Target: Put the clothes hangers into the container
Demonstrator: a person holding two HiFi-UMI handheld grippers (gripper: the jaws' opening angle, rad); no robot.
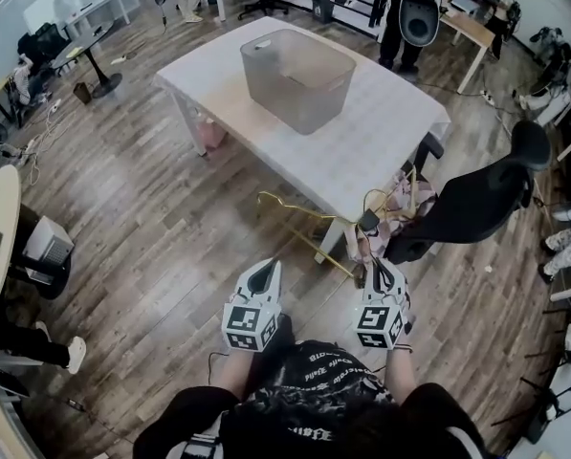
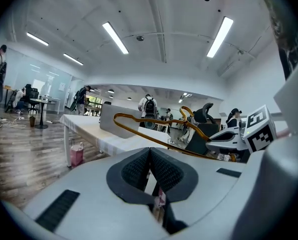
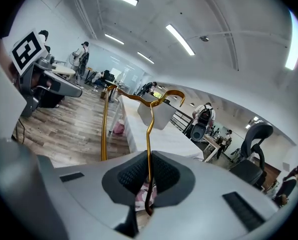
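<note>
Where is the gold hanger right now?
In the right gripper view, the gold hanger is pinched in the right tongs, held in the air just in front of the white table with the plastic bin.

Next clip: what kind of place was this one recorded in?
Probably an open-plan office or lab workspace: a white table on wood-look flooring, a black swivel chair beside it, long ceiling strip lights, and people around desks further back.
</note>
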